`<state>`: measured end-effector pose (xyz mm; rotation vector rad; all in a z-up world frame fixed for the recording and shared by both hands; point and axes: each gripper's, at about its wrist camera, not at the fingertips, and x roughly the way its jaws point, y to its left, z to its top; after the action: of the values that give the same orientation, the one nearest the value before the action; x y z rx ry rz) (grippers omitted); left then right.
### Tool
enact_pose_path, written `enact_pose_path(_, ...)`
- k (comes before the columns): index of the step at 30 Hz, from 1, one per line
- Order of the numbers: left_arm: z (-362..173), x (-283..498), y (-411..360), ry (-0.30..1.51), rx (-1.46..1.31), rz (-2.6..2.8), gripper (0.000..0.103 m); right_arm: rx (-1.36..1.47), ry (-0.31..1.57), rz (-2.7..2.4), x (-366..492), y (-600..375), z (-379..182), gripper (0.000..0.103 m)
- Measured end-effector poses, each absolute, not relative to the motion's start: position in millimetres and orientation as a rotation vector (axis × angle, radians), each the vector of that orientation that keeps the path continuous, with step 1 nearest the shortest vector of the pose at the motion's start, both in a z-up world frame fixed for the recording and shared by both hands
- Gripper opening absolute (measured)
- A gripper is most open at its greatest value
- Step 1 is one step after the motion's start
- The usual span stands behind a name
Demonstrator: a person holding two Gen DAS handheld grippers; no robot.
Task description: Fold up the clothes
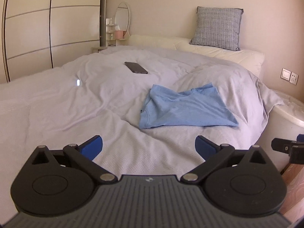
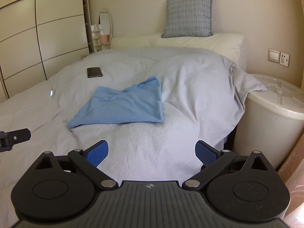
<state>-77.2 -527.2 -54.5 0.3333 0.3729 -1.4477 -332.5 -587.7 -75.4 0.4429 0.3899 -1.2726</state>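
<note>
- On the grey bedspread (image 1: 106,102), a light blue T-shirt (image 1: 184,108) is lying partly folded, its cloth doubled over and creased, toward the bed's right side and ahead of both grippers.
- At the foot of the bed, the left gripper (image 1: 148,146) is hovering above the bedspread with its blue-padded fingers (image 1: 93,146) spread wide apart, holding nothing and touching neither the shirt nor the cover.
- Just beside it, the right gripper (image 2: 152,151) is hanging over the bedspread in the same way, its jaws wide apart and empty, with the T-shirt lying ahead of it and to its left.
- Near the middle of the bed, a dark phone (image 1: 136,67) is lying flat on the cover, well apart from the shirt.
- Against the far wall, a grey checked cushion (image 2: 189,14) is leaning upright on a cream pillow (image 2: 199,41).
- Beside the bed's right edge, a cream round-lidded container (image 2: 273,117) is standing with a corner of the bedspread draping onto its lid.
- Along the left side of the room, a cream wardrobe (image 1: 51,30) is lining the wall, with an oval mirror (image 1: 123,18) standing by it.
</note>
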Motion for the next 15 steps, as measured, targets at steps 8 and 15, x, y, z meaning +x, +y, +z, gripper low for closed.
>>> enact_pose_path(8, -63.6, -77.5, -529.3, 0.34, 0.385, -1.448, 0.102, 0.435, 0.434, -1.225, -307.7, -590.5, -74.7, 0.101)
enact_pose_path(15, -64.9, -70.8, -542.4, 0.47, 0.37, -1.461, 0.102, 0.458, 0.453, -1.231, -297.1, -596.9, -75.1, 0.101)
